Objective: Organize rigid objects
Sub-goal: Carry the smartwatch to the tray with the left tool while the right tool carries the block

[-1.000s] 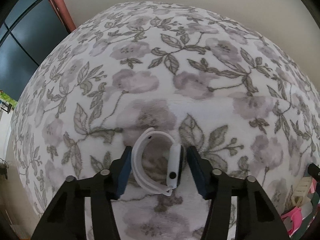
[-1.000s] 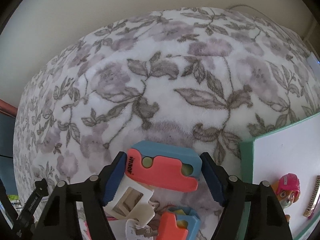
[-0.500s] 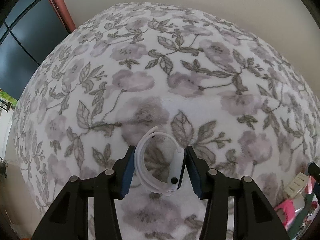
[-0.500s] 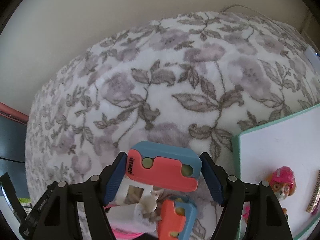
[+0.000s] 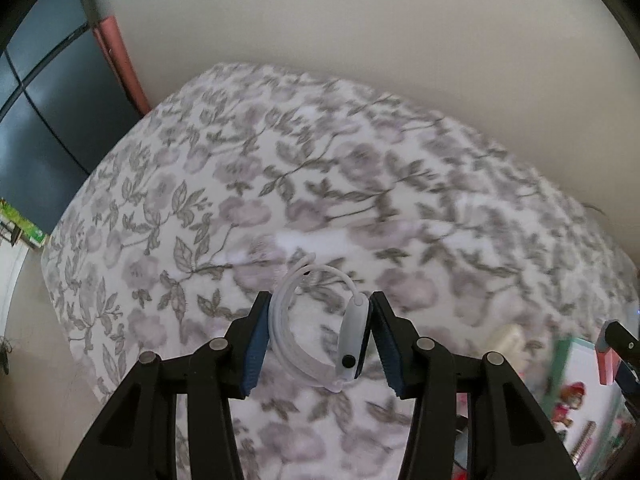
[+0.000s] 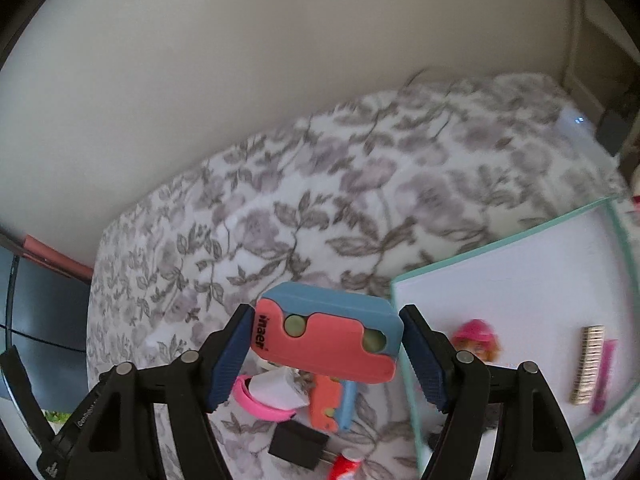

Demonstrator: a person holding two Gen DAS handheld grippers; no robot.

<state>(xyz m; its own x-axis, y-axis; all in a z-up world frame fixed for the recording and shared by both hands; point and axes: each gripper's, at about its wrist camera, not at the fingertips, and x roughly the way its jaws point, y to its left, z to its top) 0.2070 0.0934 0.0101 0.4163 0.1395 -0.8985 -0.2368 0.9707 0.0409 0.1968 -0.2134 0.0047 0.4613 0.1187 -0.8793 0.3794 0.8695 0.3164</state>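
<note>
My left gripper (image 5: 318, 334) is shut on a white smartwatch (image 5: 352, 344); its looped strap (image 5: 288, 312) presses the left pad and its body the right pad, well above the floral blanket (image 5: 280, 184). My right gripper (image 6: 326, 346) is shut on a coral and blue block (image 6: 324, 336) printed "inaer", held lengthwise between the blue pads above the bed. To its right lies a white tray (image 6: 520, 280) with a mint rim. The tray holds a toy figure with a pink helmet (image 6: 478, 338), a beaded strip (image 6: 586, 364) and a pink stick (image 6: 604, 376).
Under the right gripper lies a pile: a second coral and blue block (image 6: 332, 404), a pink band (image 6: 256, 400), a white plug (image 6: 280, 392), a black adapter (image 6: 298, 446) and a red-and-white thing (image 6: 346, 468). A beige wall (image 6: 240, 60) runs behind the bed, dark panels (image 5: 44, 112) to the left.
Both grippers have risen off the blanket with their loads; the bed looks smaller and more wall shows. The left jaws have closed onto the watch.
</note>
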